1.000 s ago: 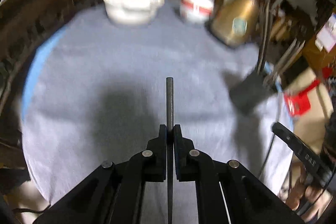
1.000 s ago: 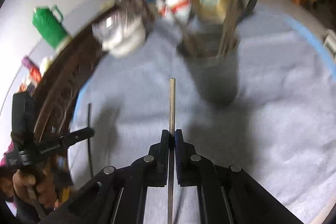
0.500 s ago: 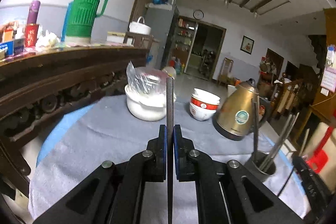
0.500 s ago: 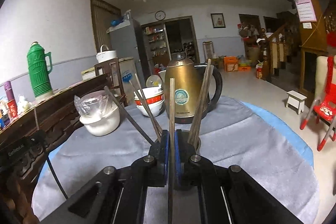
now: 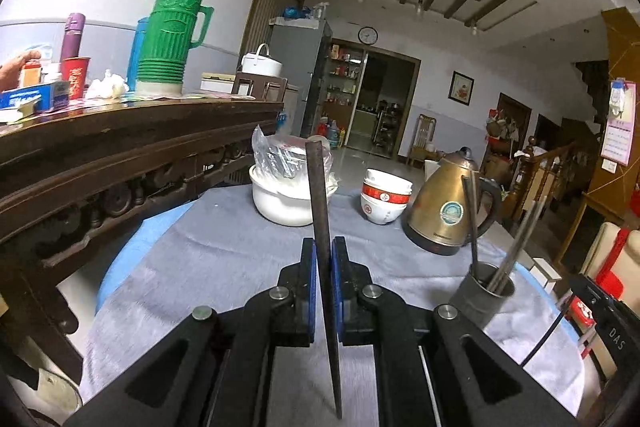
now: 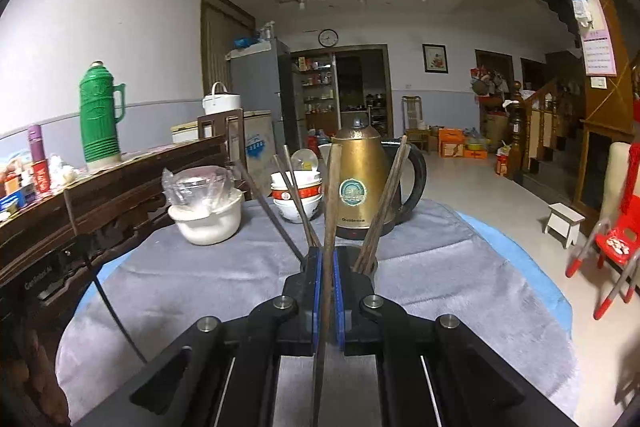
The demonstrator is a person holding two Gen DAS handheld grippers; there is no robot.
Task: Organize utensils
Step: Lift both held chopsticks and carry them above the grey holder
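Observation:
My left gripper (image 5: 323,247) is shut on a dark chopstick (image 5: 319,195) that points up and forward over the grey cloth. A grey metal holder cup (image 5: 482,293) with several chopsticks stands to its right. My right gripper (image 6: 327,255) is shut on a brownish chopstick (image 6: 332,195) held upright. The holder cup is just behind the right gripper's jaws and mostly hidden. Several chopsticks (image 6: 384,203) fan out of it on both sides.
A brass kettle (image 5: 448,207) (image 6: 360,183), stacked red-and-white bowls (image 5: 385,199) (image 6: 298,199) and a white pot under plastic (image 5: 286,195) (image 6: 206,215) stand at the back of the table. A dark carved sideboard (image 5: 100,163) with a green thermos (image 5: 172,35) runs along the left.
Both grippers have tilted up from looking down at the cloth to level. In the last half second both views changed little. Each still holds its chopstick.

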